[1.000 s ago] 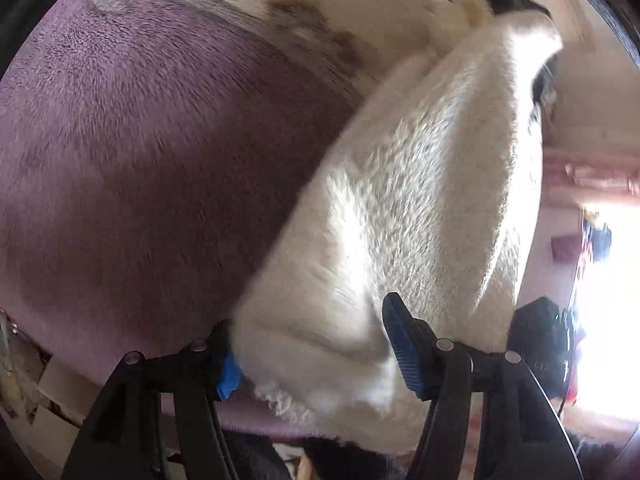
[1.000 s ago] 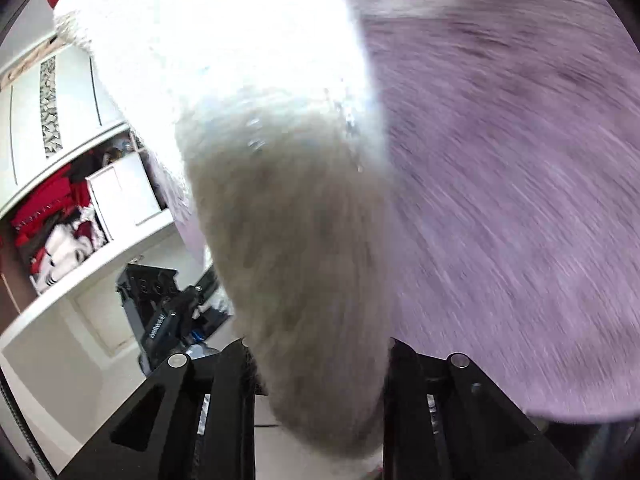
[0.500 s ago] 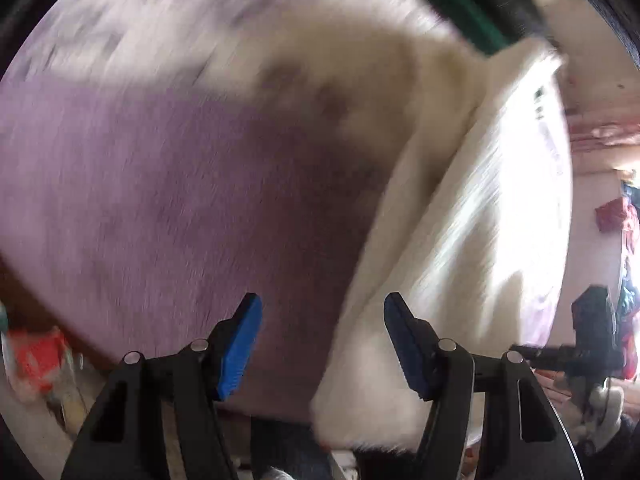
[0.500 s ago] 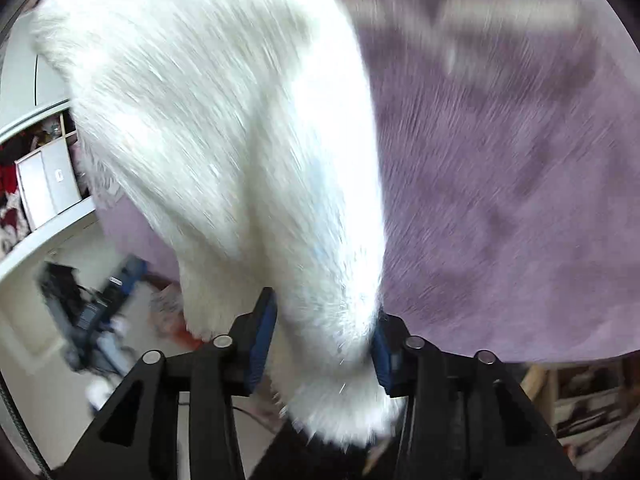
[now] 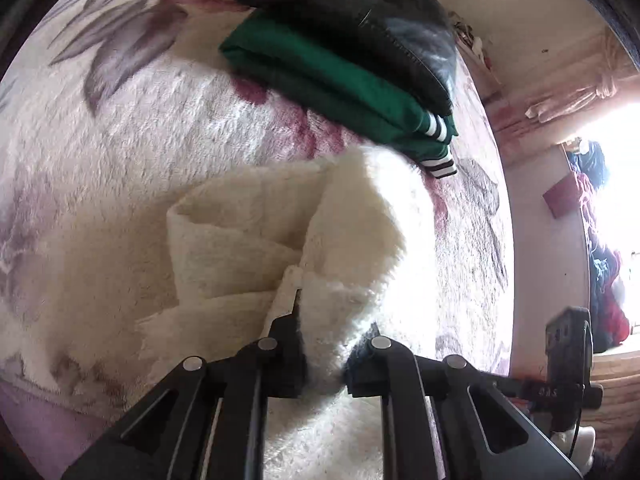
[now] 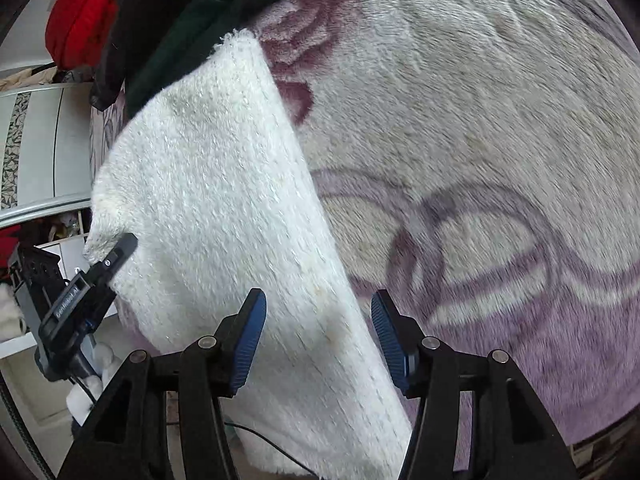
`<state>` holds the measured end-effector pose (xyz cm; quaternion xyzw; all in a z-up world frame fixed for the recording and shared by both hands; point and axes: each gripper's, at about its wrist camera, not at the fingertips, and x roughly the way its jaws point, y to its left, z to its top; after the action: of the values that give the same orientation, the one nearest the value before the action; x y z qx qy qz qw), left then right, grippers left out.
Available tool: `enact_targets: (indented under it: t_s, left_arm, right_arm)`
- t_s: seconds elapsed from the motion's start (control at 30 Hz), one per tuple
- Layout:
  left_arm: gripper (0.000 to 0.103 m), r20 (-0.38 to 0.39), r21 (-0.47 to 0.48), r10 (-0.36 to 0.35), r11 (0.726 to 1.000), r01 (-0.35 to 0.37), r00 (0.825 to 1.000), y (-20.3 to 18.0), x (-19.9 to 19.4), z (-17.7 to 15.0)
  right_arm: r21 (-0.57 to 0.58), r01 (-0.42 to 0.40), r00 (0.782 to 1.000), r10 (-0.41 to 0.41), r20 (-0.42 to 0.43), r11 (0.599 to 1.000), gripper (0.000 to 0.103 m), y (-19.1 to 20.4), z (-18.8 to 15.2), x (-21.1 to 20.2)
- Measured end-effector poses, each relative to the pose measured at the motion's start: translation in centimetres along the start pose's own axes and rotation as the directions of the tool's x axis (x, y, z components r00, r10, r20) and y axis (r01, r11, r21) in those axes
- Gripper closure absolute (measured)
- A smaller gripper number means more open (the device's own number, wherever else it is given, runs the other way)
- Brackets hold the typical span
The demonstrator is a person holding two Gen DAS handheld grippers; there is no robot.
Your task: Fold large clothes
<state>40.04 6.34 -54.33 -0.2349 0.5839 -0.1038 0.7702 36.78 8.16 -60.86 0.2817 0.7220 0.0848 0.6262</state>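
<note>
A fluffy white garment [image 5: 256, 240] lies partly folded on the floral bed blanket [image 5: 100, 140]. My left gripper [image 5: 325, 364] is shut on a bunched fold of this white garment, which rises between its fingers. In the right wrist view the same white garment [image 6: 224, 208] hangs as a wide flap, and its lower edge passes between the blue pads [image 6: 248, 340] of my right gripper [image 6: 318, 340], which is open. The left gripper also shows in the right wrist view [image 6: 108, 268], holding the garment's far left corner.
A folded green garment with striped cuffs [image 5: 344, 88] and a black one [image 5: 352, 12] on top lie stacked at the far side of the blanket. A red bag [image 6: 80, 16] and white cabinets [image 6: 40, 140] stand at the left. A bright window [image 5: 612, 200] is to the right.
My left gripper has closed on the white garment and carried it up over the bed. My right gripper has opened and let go of the cloth. Both views moved toward the folded stack.
</note>
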Motion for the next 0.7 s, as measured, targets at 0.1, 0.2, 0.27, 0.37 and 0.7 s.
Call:
enact_targets:
  t_s: [0.1,0.2,0.27,0.37,0.7]
  left_arm:
    - [0.093,0.048,-0.033,-0.030,0.999,0.032,0.998,1.6,-3.0,-0.1]
    - [0.093,0.051,-0.106,0.027,0.994,-0.022,0.998,5.0,-2.8,0.8]
    - [0.092,0.014,-0.183,0.037,0.983,-0.033,0.999,8.0,-1.0,1.5]
    - [0.091,-0.053,-0.197,0.061,0.978,-0.070,0.997,10.2,2.7,2.5]
    - [0.085,-0.089,-0.247,0.022,0.968,-0.043,0.996,11.8,3.3,3.6]
  right_arm:
    - [-0.034,-0.026,1.000,0.026,-0.003,0.999,0.046,1.0,0.9,-0.1]
    - [-0.090,-0.040,0.999,0.042,0.019,0.995,0.046,4.3,2.7,-0.5]
    - [-0.160,-0.032,0.999,0.036,0.025,0.987,0.046,7.9,3.3,0.5]
    - [-0.281,-0.012,1.000,0.012,-0.002,0.959,0.046,12.0,4.2,2.7]
    - [-0.467,0.322,0.923,-0.382,-0.037,0.823,0.045,19.3,8.0,10.2]
